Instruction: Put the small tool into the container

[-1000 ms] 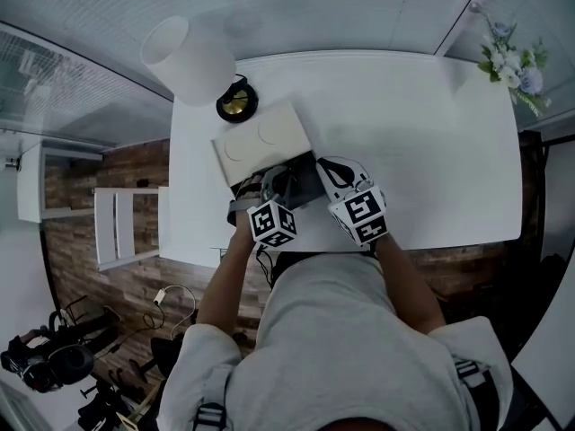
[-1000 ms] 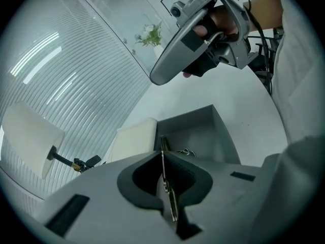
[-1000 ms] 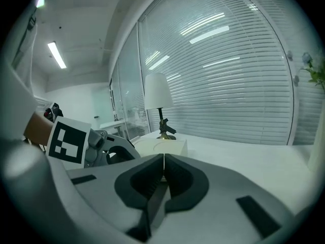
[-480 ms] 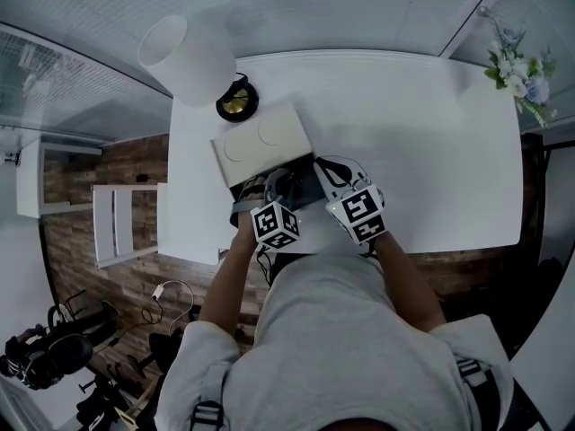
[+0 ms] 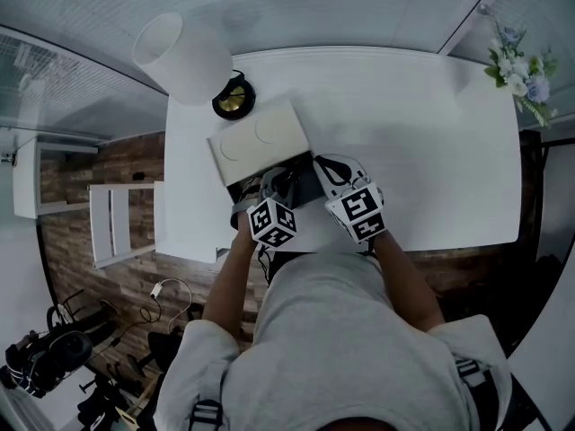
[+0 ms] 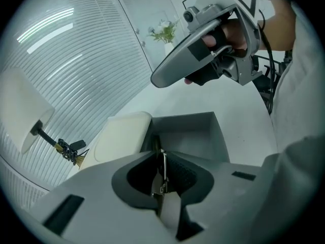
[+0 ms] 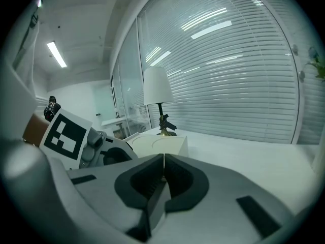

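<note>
The left gripper (image 6: pixel 162 155) has its jaws closed on the small tool (image 6: pixel 161 179), a thin metal piece that stands upright in the narrow slit between the pads. Just ahead of and below those jaws lies the container (image 6: pixel 187 140), an open grey box. The part of its inside that shows is plain grey wall and floor. The small tool is held above the container's near rim. Whether its tip touches anything cannot be told.

Against the container's left side lies a cream block (image 6: pixel 119 139) with two round marks on top. Farther left of it stands a lamp (image 5: pixel 180 48) with a white shade.

Ahead of the left gripper and higher up, a hand (image 6: pixel 238 32) holds the right gripper (image 7: pixel 163 155) over the container's far side. Its jaws are pressed together with nothing between them.

In the head view both grippers sit close together at the near edge of the white table (image 5: pixel 422 133). To the right of the right gripper the table top runs wide, out to the flowers (image 5: pixel 517 57) at the far corner. Behind the table hang white blinds (image 7: pixel 228 75).
</note>
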Action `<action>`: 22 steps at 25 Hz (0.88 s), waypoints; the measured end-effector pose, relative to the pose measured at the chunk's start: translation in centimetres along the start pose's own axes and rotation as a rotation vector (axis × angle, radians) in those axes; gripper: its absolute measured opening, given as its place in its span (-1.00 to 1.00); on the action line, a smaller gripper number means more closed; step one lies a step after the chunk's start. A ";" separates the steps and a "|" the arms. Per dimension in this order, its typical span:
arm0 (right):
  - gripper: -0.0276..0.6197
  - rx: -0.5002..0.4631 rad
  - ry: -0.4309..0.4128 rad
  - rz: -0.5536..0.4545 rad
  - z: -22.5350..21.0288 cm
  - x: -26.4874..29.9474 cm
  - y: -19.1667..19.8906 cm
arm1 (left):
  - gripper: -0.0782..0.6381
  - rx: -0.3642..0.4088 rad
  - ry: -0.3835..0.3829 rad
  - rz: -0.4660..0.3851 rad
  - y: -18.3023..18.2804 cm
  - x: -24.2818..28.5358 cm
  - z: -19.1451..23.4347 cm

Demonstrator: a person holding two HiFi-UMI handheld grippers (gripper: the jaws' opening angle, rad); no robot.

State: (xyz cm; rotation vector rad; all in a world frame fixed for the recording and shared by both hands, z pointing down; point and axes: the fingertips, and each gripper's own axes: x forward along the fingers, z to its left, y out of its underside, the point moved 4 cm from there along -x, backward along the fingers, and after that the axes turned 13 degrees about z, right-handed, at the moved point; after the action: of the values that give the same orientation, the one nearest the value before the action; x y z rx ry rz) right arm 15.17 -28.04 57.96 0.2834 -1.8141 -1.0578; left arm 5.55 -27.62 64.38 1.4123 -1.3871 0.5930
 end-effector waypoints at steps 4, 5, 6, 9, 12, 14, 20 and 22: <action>-0.83 0.005 0.002 0.009 0.1 -0.1 0.2 | -0.68 0.003 0.021 -0.011 -0.1 -0.2 -0.1; -0.83 0.009 0.004 0.013 0.1 -0.1 0.3 | -0.65 -0.002 0.032 -0.012 -0.2 -0.2 -0.1; -0.83 0.012 0.006 0.016 0.0 -0.2 0.4 | -0.56 -0.014 0.049 -0.012 -0.3 -0.2 -0.2; -0.83 0.021 0.011 0.019 0.1 -0.2 0.7 | -0.45 -0.051 0.100 -0.018 -0.6 -0.3 -0.5; -0.83 0.026 0.013 0.017 0.3 -0.3 0.8 | -0.44 -0.058 0.106 -0.018 -0.7 -0.4 -0.6; -0.83 0.026 0.014 0.016 0.6 -0.4 0.9 | -0.43 -0.063 0.106 -0.021 -0.7 -0.5 -0.6; -0.83 0.015 0.014 0.014 2.0 -0.6 1.0 | -0.42 -0.063 0.099 -0.031 -0.3 -1.4 -1.1; -0.83 0.008 0.013 0.010 2.7 -0.8 0.9 | -0.42 -0.085 0.096 -0.048 -0.1 -2.0 -1.0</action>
State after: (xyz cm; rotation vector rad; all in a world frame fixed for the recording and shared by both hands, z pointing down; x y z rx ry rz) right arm 13.55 -25.63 57.75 0.2849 -1.8069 -1.0393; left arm 5.48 -25.87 62.92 1.3291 -1.2839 0.5572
